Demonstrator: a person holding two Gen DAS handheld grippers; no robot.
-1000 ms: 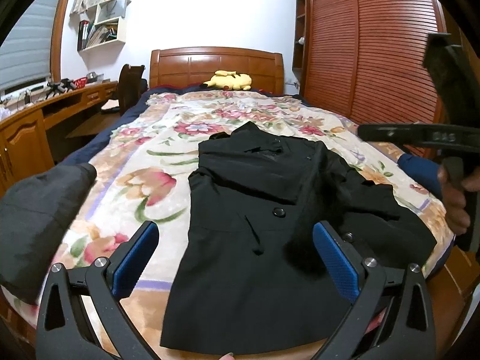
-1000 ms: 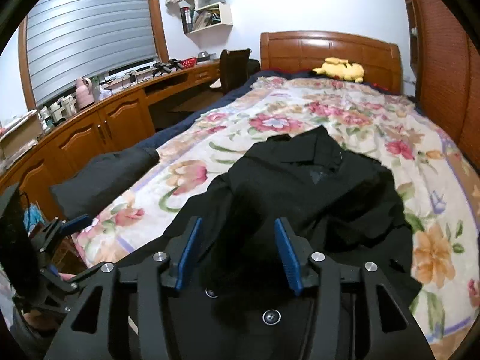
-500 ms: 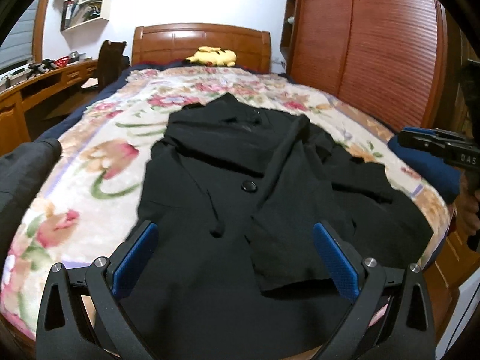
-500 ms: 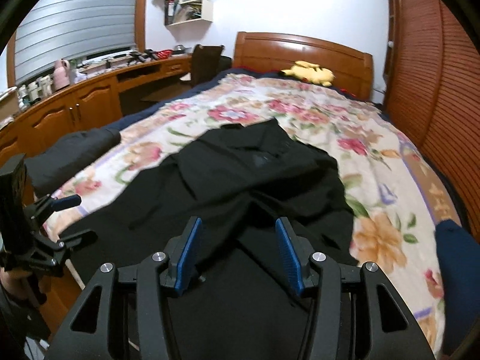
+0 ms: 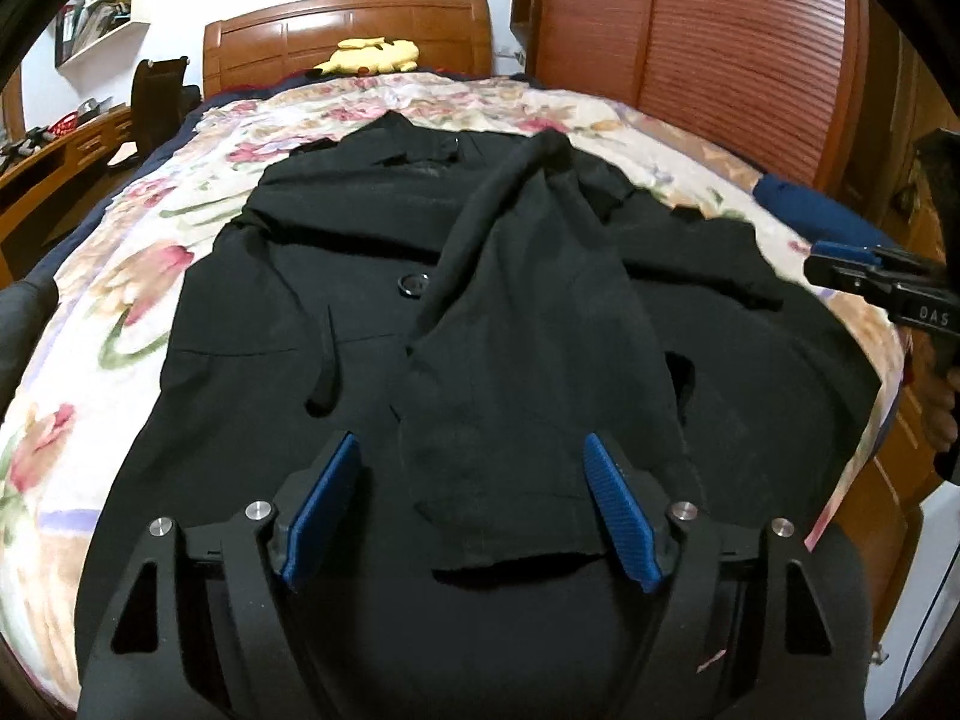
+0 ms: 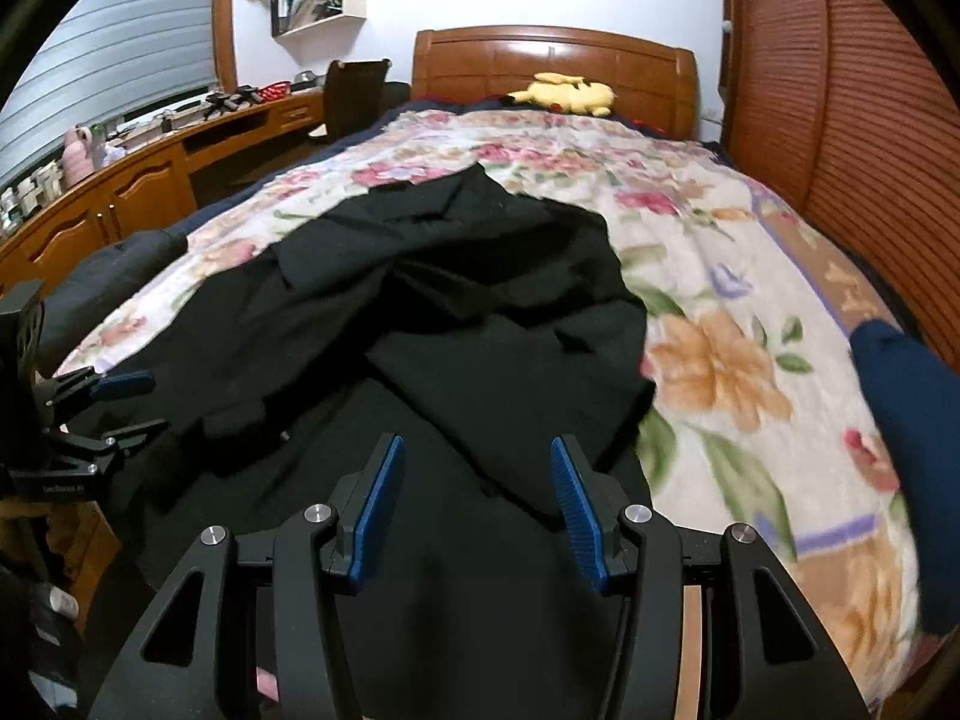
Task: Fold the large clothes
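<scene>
In a bedroom, a bed [image 5: 690, 144] with a floral cover carries the black coat [image 5: 336, 312], one sleeve [image 5: 528, 360] folded across its front. Our left claw [image 5: 471, 504] hangs over the cuff, jaws apart though just narrowing; our right claw [image 6: 474, 504] gapes half-wide, gripping nothing.

Two black hand-held tongs with blue pads

Left tongs [image 5: 471, 507] and right tongs [image 6: 477, 501]: ribbed blue pads, silver screws, cut-out black arms.
</scene>
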